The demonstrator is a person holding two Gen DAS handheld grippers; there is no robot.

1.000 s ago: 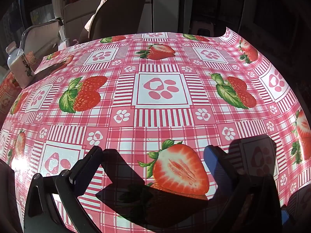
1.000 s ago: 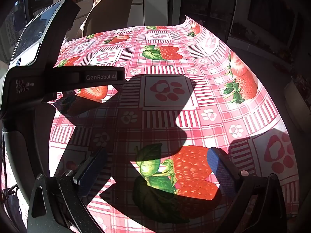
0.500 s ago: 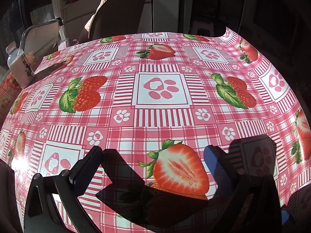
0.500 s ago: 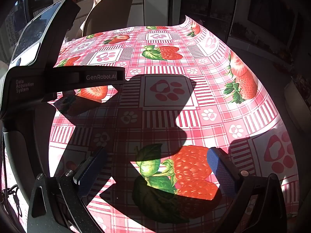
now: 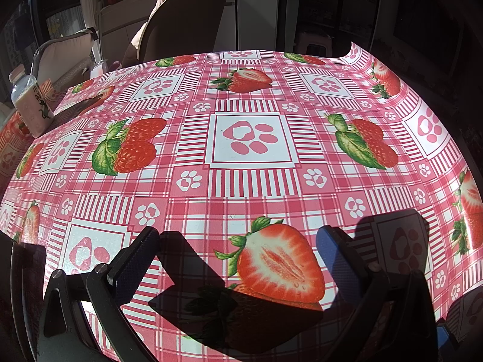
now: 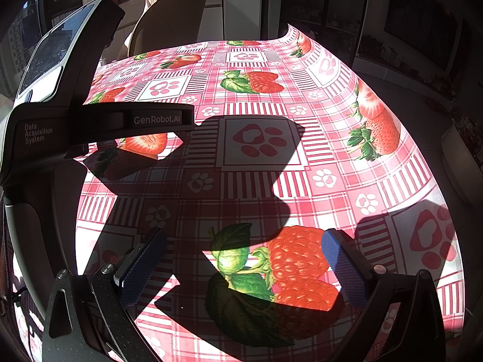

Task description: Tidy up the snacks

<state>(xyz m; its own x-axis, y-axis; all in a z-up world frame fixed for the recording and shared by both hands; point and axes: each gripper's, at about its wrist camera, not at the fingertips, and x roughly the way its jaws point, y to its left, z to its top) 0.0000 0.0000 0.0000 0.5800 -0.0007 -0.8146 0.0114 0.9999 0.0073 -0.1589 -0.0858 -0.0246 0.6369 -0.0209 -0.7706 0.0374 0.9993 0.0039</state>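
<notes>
Grippers wait low over the table, both yours and both with nothing in them. Your left gripper has its blue-padded fingers spread wide across a printed half strawberry, and your right gripper is spread just as wide across a printed raspberry, each throwing a hard shadow in the strong sun. Held open like this, they look ready to reach rather than carry. In the right view, the left unit's housing sits close at the left, so your hands are near each other. Beyond the fingers the strawberry tablecloth runs bare to its far edge. A milky drink bottle stands at the far left corner, well apart from both grippers, beside an orange packet that may be a snack. No other snack shows in either view, so the work seems not yet begun. Chairs stand behind the table.
</notes>
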